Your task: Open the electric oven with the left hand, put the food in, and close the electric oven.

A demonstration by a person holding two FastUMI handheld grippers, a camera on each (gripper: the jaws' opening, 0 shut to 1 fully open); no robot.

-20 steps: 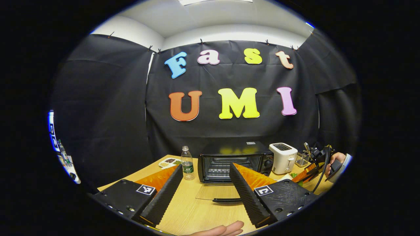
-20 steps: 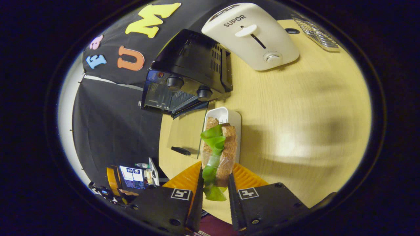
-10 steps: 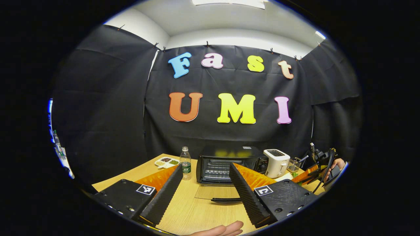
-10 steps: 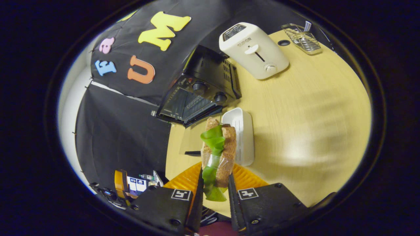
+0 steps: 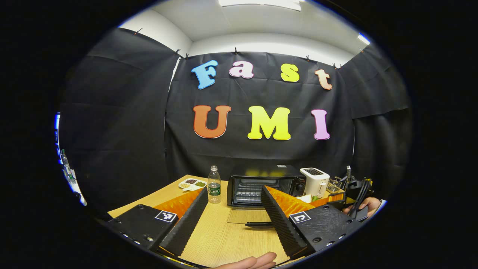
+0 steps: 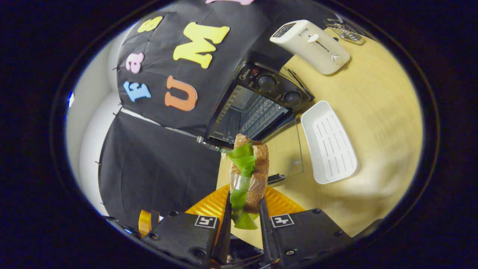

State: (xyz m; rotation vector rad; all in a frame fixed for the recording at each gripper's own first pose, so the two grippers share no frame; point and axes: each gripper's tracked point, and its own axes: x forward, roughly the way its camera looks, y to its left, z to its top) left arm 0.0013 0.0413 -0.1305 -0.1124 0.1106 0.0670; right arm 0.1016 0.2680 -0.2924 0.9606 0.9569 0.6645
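Observation:
The black electric oven [image 5: 261, 183] stands at the back of the wooden table with its glass door [image 5: 250, 216] folded down flat. My left gripper [image 5: 233, 209] hangs open and holds nothing, well in front of the door. In the right gripper view my right gripper [image 6: 244, 209] is shut on a wrapped sandwich [image 6: 248, 175] of brown bread and green lettuce. The sandwich is held in the air in front of the oven [image 6: 257, 101], above its lowered door [image 6: 287, 145]. The wire rack shows inside the oven cavity.
An empty white tray [image 6: 328, 142] lies on the table right of the oven. A white toaster [image 5: 314, 181] and a wire basket [image 5: 333, 185] stand beyond it. A water bottle [image 5: 214, 185] and a small snack dish [image 5: 191, 183] sit left of the oven.
My right gripper has carried the sandwich off the white tray and swung it left toward the oven's opening. My left gripper has drawn back a little from the door.

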